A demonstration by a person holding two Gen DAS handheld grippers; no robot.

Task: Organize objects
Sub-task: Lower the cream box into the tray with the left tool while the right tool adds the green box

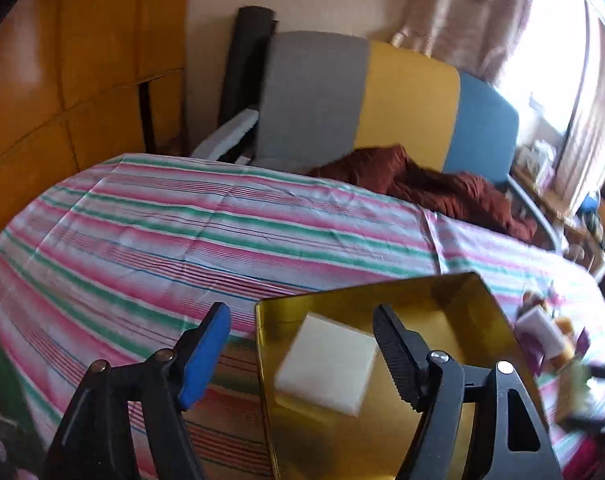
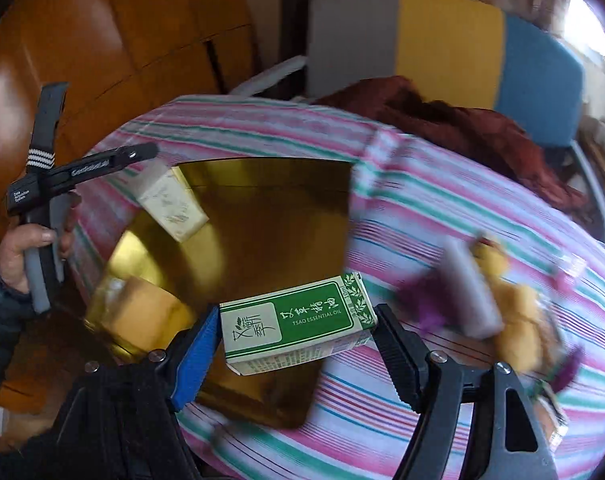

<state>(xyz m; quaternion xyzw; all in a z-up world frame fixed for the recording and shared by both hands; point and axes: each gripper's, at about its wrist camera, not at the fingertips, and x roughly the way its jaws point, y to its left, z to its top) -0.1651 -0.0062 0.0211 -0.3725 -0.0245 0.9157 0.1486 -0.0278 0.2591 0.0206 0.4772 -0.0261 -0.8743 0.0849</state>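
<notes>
A shiny gold tray (image 1: 442,304) (image 2: 270,208) lies on the striped tablecloth. In the left wrist view my left gripper (image 1: 302,356) is open above the tray's left edge, and a white box (image 1: 328,368) lies in the tray between its fingers, untouched. The same white box (image 2: 172,208) shows in the right wrist view at the tray's far left, below the left gripper (image 2: 142,151). My right gripper (image 2: 296,344) is shut on a green and white essential oil box (image 2: 298,320), held over the tray's near edge.
Several small items, a grey-white box (image 2: 472,292) (image 1: 540,326), a yellow object (image 2: 514,312) and purple pieces, lie on the cloth right of the tray. A dark red cloth (image 1: 430,184) and a grey-yellow-blue chair (image 1: 382,100) are behind the table. Wooden cabinets (image 1: 62,80) stand left.
</notes>
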